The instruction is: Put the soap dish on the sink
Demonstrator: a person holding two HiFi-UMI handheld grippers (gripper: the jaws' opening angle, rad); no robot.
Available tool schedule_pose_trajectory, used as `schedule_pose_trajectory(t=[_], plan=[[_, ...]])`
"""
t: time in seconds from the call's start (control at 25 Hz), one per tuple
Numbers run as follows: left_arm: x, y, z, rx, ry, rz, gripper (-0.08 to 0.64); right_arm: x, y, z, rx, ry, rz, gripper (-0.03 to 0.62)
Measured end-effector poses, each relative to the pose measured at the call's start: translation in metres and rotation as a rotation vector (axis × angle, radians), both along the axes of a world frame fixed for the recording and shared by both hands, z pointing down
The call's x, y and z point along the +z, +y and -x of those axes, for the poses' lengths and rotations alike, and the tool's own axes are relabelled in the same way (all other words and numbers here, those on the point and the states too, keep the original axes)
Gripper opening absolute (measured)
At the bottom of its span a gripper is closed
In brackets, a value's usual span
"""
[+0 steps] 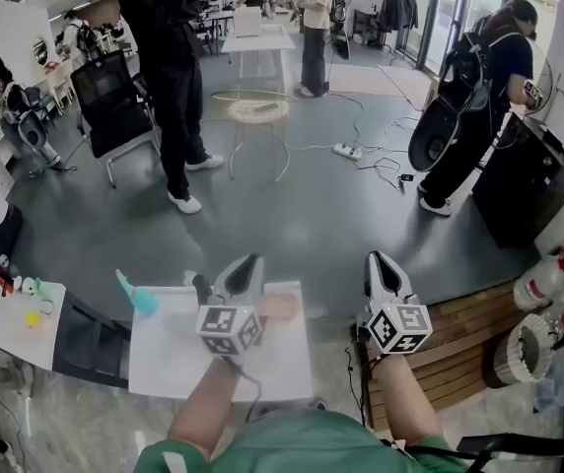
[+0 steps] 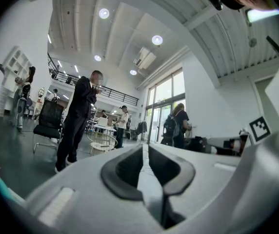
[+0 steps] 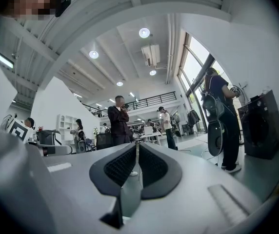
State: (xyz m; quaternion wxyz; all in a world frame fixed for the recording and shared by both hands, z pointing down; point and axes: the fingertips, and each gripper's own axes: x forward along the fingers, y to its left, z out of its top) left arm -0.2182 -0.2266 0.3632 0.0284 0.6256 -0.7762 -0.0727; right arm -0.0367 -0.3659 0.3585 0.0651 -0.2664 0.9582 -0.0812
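Observation:
In the head view my left gripper [image 1: 249, 262] is held above a white rectangular top [image 1: 164, 358] that may be the sink. A small tan thing [image 1: 282, 306], possibly the soap dish, lies on that top just right of the gripper. My right gripper [image 1: 378, 260] hangs to the right, past the top's edge and over the floor. Both point up and away toward the room. The left gripper view shows the left gripper [image 2: 144, 152] shut with nothing between its pads. The right gripper [image 3: 136, 152] is likewise shut and holds nothing.
A teal brush [image 1: 136, 296] and a dark upright piece [image 1: 201, 287] stand at the white top's far left. A wooden bench [image 1: 469, 338] is at the right, a small white table [image 1: 11, 333] with little items at the left. People, a black chair [image 1: 112, 101] and floor cables [image 1: 346, 151] lie ahead.

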Motion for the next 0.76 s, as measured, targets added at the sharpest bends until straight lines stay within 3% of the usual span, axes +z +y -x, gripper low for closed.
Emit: schedule_pose_trajectory(t=[0.76], plan=[[0.02,-0.007,0.016,-0.001,0.02,0.021,0.029,0.014,-0.005,0.016,0.002,0.029,0.011,0.018]])
